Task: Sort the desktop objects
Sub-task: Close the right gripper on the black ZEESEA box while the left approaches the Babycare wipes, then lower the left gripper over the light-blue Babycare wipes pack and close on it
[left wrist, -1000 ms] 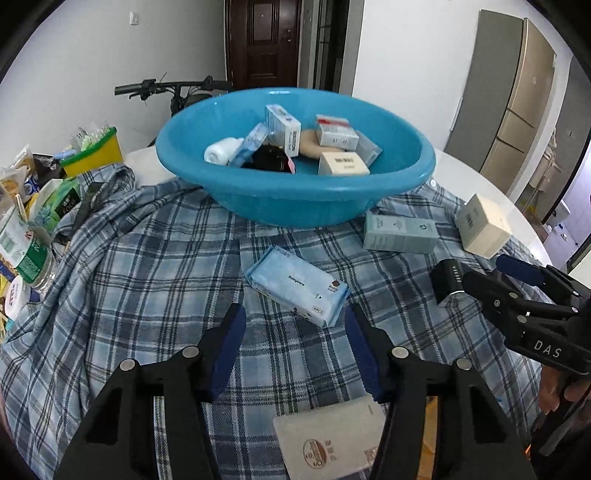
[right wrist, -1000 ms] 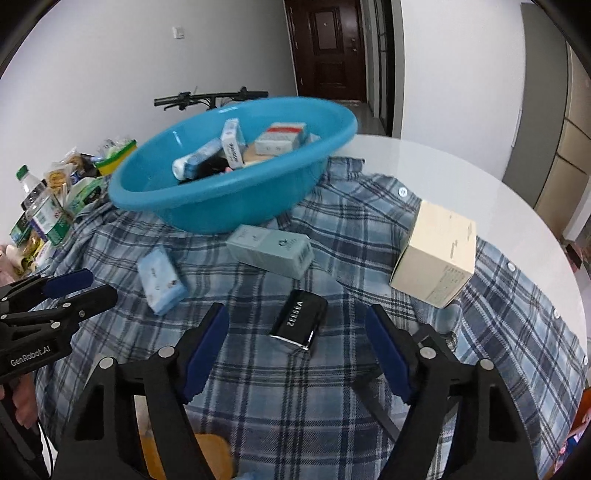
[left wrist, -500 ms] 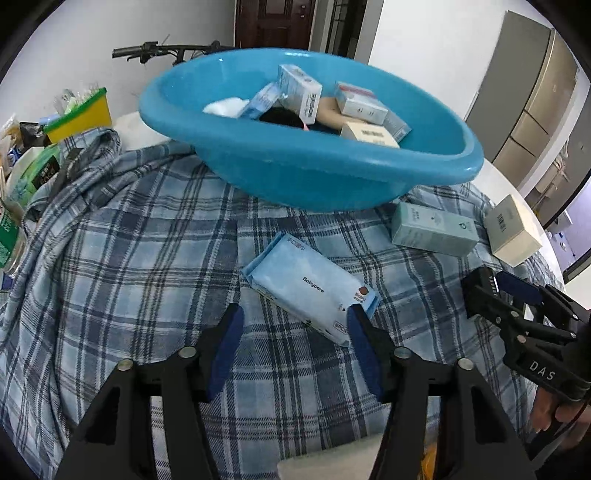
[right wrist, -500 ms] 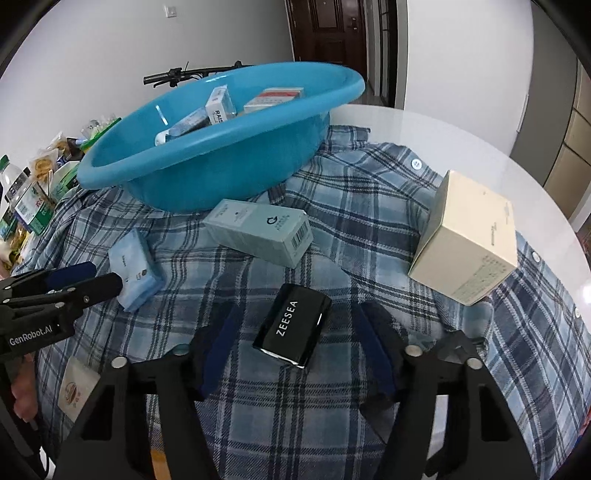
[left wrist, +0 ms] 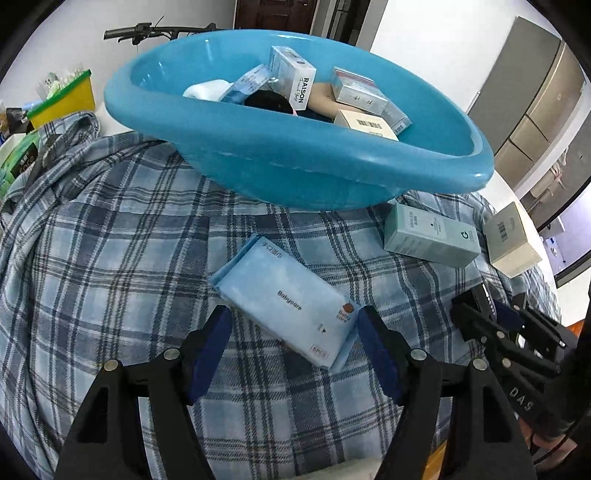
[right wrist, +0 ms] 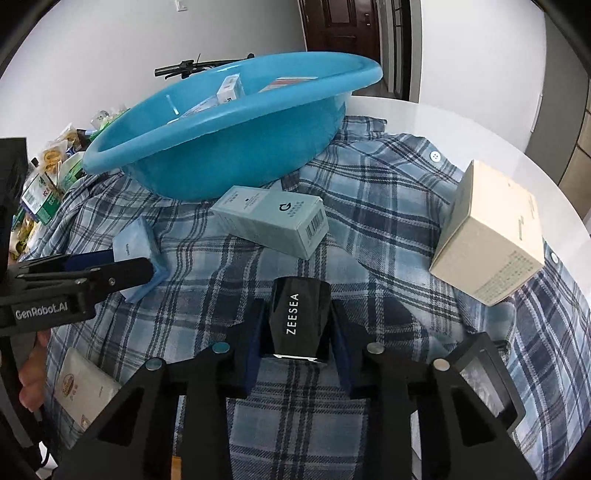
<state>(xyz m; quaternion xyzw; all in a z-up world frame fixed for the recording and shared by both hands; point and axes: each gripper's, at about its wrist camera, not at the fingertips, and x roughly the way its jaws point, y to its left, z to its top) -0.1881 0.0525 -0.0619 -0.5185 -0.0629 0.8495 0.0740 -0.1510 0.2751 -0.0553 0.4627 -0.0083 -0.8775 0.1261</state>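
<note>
On the plaid cloth point(right wrist: 376, 206) near the blue basin point(right wrist: 221, 147), the right gripper point(right wrist: 297, 332) clamps the black ZEESEA box point(right wrist: 299, 321), while the left gripper point(left wrist: 293, 343), jaws just widening, straddles the blue wipes pack point(left wrist: 284, 299) untouched.

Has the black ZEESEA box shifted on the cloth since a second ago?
Cannot tell. The ZEESEA box lies about as far from the teal box as before. The right gripper has just closed on it.

White walls point(right wrist: 110, 44), dark door point(right wrist: 340, 22), grey cabinets point(left wrist: 532, 103).
</note>
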